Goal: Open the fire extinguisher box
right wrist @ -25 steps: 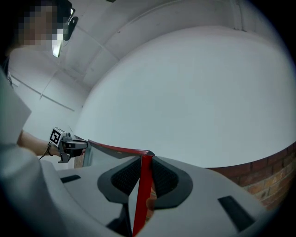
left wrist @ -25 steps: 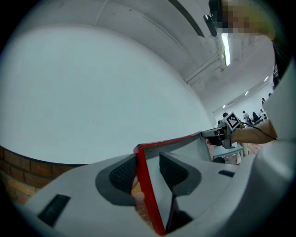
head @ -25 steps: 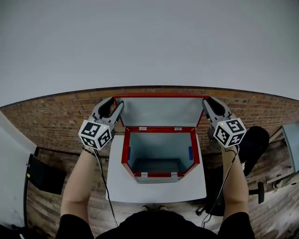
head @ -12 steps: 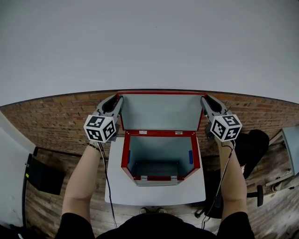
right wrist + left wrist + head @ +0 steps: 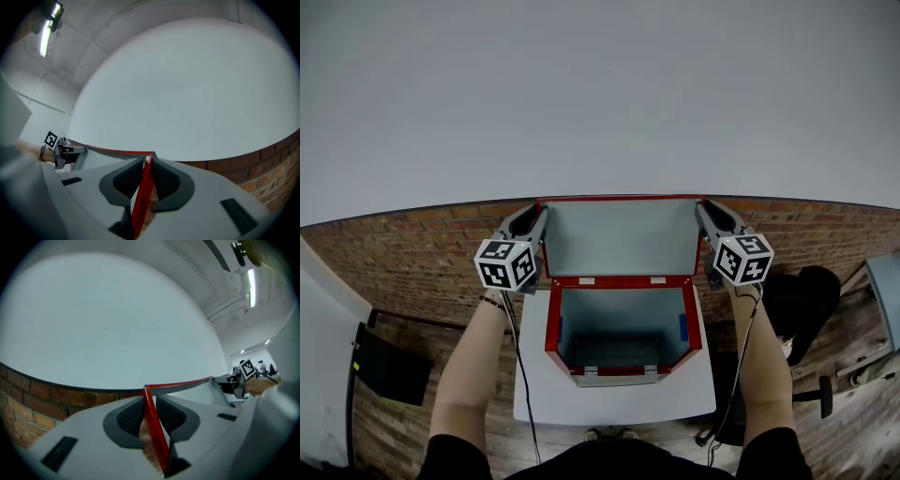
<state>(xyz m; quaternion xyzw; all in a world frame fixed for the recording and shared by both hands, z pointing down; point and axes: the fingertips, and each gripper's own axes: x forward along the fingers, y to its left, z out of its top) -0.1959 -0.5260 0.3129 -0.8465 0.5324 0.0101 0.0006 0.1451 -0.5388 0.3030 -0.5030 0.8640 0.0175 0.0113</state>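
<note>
The red fire extinguisher box [image 5: 551, 323] stands on a small white table [image 5: 534, 375], its grey inside showing and nothing in it. The lid [image 5: 623, 234] is swung up at the back, nearly upright. My left gripper [image 5: 540, 217] is shut on the lid's left red edge [image 5: 151, 414], which runs between the pads in the left gripper view. On the opposite side my right gripper [image 5: 703, 212] is shut on the lid's right red edge [image 5: 143, 187]. Each gripper view shows the lid's top edge [image 5: 180, 384] [image 5: 117, 152] running across to the other gripper.
Behind the table a low brick wall [image 5: 422, 248] runs under a plain white wall [image 5: 600, 94]. A black chair [image 5: 802, 300] stands at the right and a black flat object [image 5: 384, 361] at the left on the wooden floor.
The lid has swung further up and back with both grippers at its side edges. The left jaws, wide apart a second ago, have closed on the lid's left edge.
</note>
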